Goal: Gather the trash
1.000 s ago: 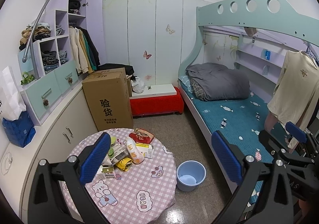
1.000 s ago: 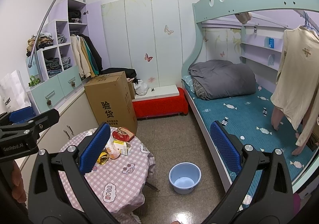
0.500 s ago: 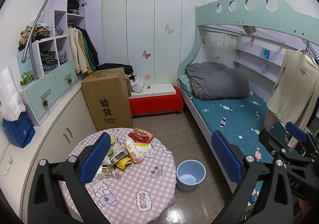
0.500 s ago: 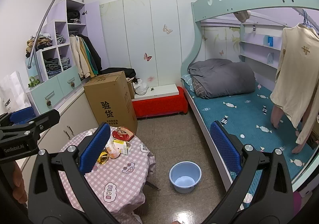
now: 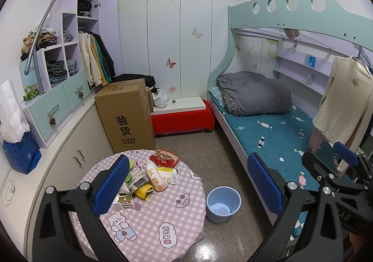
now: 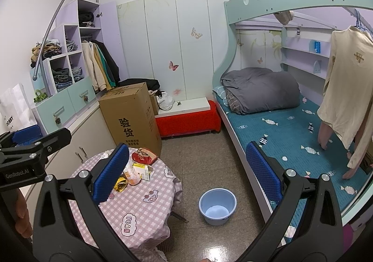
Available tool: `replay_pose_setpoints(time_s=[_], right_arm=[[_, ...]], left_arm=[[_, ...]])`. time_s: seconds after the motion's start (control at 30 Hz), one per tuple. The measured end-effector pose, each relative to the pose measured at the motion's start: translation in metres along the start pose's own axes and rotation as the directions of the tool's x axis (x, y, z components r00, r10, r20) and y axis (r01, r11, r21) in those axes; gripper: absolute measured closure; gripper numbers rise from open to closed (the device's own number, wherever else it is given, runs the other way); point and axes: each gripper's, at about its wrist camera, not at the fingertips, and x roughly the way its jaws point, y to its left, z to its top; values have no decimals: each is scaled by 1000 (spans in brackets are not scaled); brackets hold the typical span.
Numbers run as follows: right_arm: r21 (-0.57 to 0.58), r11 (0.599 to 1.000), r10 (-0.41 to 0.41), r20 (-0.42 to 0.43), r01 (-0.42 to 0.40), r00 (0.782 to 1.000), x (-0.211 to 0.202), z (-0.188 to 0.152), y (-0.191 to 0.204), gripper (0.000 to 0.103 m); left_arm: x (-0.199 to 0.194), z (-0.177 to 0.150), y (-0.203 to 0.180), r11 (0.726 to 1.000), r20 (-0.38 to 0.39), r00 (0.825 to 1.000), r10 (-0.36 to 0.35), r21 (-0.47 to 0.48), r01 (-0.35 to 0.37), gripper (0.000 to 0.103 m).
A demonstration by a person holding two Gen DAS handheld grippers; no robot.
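**Both claws spread wide above the littered round table**

The trash pile lies on the round table, on the side of it nearest the cardboard box. In the left wrist view the left claw stands wide apart with nothing between its blue pads; its near pad covers the pile's edge, so the wrappers under it cannot be made out. Visible beside that pad are a red packet, a white and orange pouch, a yellow wrapper and a small carton. Print on them is too small to read.

The blue bucket sits on the floor just beside the table, between it and the bed.

The right wrist view sees the table from farther toward the bed: its near edge drapes out of sight, and the right claw, likewise wide and empty, hides part of the pile. Only this view shows a table leg beside the bucket, and a hand at the frame's edge below the left claw's body. Only the left wrist view shows the right claw's body, cut off beyond the bed.
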Motion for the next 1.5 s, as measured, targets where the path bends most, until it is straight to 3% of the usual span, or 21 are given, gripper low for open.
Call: replay_pose_setpoints(time_s=[0.63,1.5], right_arm=[[13,1000,16,-26,-15,1000,14,10,-7,5],[26,998,57,-101,-55,993,56,17,-50,5]], left_arm=[[15,10,-4,1000,-37,999,13,-4,-13,4],[58,17,-34,998,-103,994,45,-29,-48,4]])
